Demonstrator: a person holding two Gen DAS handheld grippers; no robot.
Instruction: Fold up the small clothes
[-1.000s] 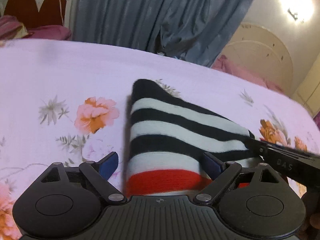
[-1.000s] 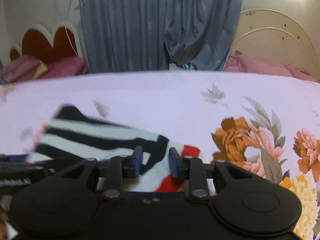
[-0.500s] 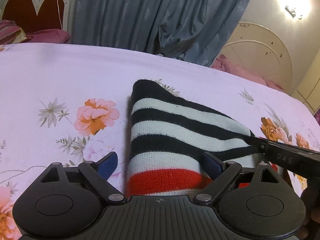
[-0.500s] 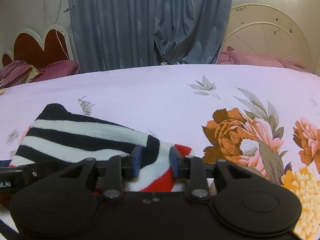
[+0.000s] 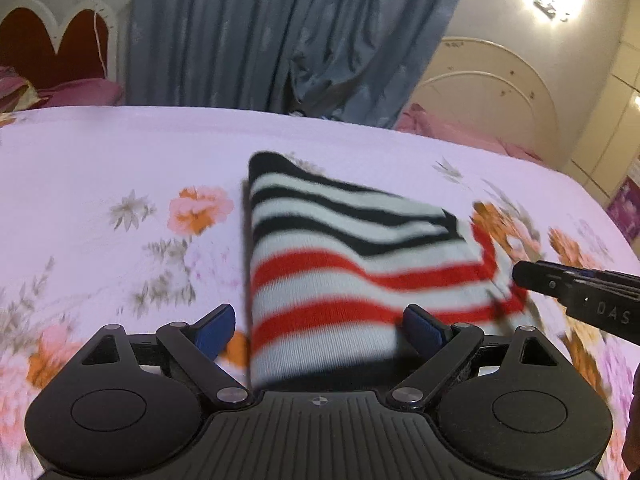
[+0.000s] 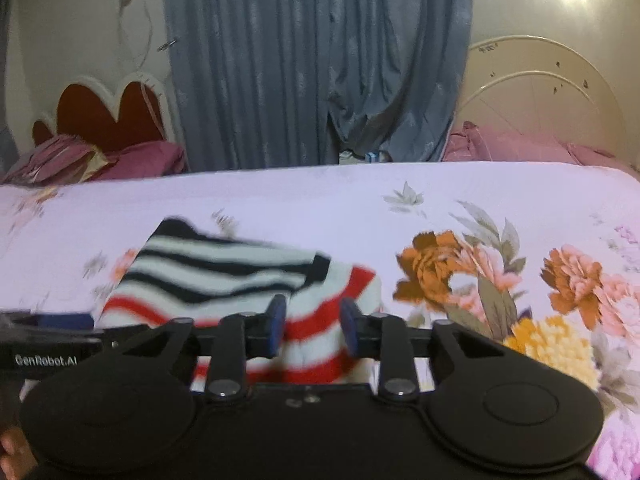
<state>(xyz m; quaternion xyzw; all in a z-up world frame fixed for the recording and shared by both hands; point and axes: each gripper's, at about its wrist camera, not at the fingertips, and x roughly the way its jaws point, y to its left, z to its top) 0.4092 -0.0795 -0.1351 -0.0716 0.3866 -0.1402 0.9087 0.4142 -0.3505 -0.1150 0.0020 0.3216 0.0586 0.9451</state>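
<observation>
A small knit garment (image 5: 340, 264) with black, white and red stripes lies folded on the floral bedsheet (image 5: 100, 168). In the left wrist view my left gripper (image 5: 320, 326) is open, its blue-padded fingers standing either side of the garment's near edge. My right gripper's finger (image 5: 576, 292) shows at the garment's right corner. In the right wrist view the garment (image 6: 224, 276) lies ahead and left, and my right gripper (image 6: 312, 322) is open with its fingers apart over the red-striped corner. The left gripper's finger (image 6: 48, 336) shows at the left.
The pink floral sheet (image 6: 460, 208) stretches away to the far edge. Beyond it hang blue curtains (image 6: 316, 60), with a red heart-shaped headboard (image 6: 108, 116) at the left and a cream arched headboard (image 6: 536, 100) at the right. Pink pillows (image 6: 520, 148) lie at the back.
Both grippers have drawn back toward me, showing more of the red stripes. The right gripper's fingers have opened wider. The garment stays on the sheet.
</observation>
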